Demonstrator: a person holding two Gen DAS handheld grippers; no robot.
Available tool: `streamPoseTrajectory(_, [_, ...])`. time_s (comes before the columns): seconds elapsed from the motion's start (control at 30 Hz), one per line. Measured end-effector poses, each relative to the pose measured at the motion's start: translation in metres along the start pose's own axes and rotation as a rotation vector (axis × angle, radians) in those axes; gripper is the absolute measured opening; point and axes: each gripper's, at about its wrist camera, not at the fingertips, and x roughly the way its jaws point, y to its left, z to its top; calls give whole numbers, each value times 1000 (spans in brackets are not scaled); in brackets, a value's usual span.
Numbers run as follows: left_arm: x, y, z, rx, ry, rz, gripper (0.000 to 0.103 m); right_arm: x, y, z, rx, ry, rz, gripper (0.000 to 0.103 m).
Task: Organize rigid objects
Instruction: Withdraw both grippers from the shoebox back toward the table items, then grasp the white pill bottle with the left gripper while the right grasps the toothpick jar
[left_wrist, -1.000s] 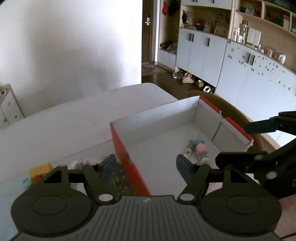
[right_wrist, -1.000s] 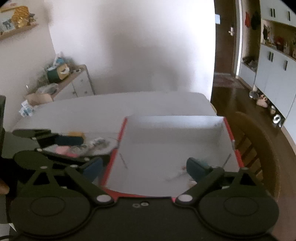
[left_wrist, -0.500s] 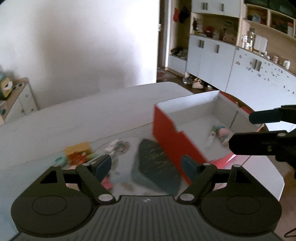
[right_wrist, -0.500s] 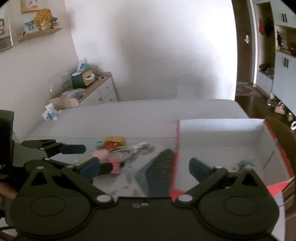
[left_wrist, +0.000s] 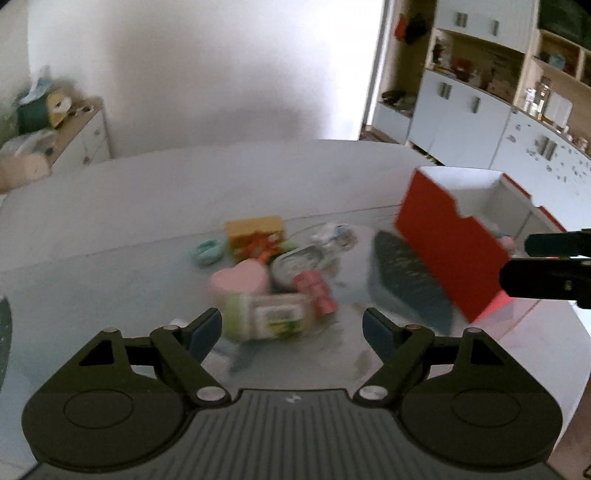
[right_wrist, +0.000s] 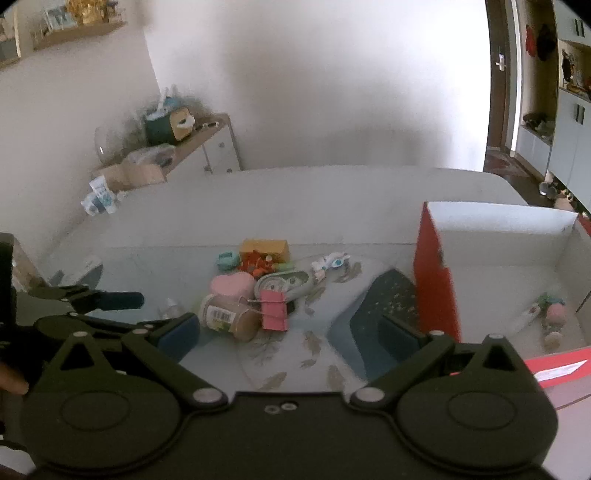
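A pile of small objects lies on the table: a pink heart box (left_wrist: 240, 278) (right_wrist: 232, 285), a labelled jar on its side (left_wrist: 266, 319) (right_wrist: 227, 317), a pink binder clip (left_wrist: 316, 291) (right_wrist: 275, 309), a yellow block (left_wrist: 254, 229) (right_wrist: 264, 248) and an oval tin (right_wrist: 283, 282). A red box with a white inside (left_wrist: 448, 251) (right_wrist: 436, 291) stands to the right and holds a small pink toy (right_wrist: 552, 314). My left gripper (left_wrist: 291, 328) is open just in front of the jar. My right gripper (right_wrist: 290, 330) is open, nearer than the pile.
A dark blue mat (right_wrist: 373, 317) lies beside the red box. A teal ring (right_wrist: 226, 259) and a white wrapped item (right_wrist: 328, 263) lie at the back of the pile. A white cabinet (right_wrist: 207, 147) stands by the wall at the left. Cupboards (left_wrist: 480, 122) stand at the right.
Both views have swung left from the red box to the pile of small objects. Both grippers stay open and empty.
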Motion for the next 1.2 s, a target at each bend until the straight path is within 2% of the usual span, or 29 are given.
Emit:
streamPoseTrajectory(0.1, [7,20,-7,-3,4,6,83,14,8,0,-7,16,-6,102])
streamPoseTrajectory(0.4, [32,56,-27,97,25,-20,83,54,25,0,2,93,-9,102])
streamPoseTrajectory(0.73, [52,76,-32,167,43,-58,83,96,60,6,81,158,-23,102])
streamPoseTrajectory(0.97, [63,75,-37,225,52,-67,83,132,65,16,244,230,-65,101])
streamPoseTrajectory(1.2, [70,72,-44,232,53,-49,83,159,68,19,366,295,-124,98])
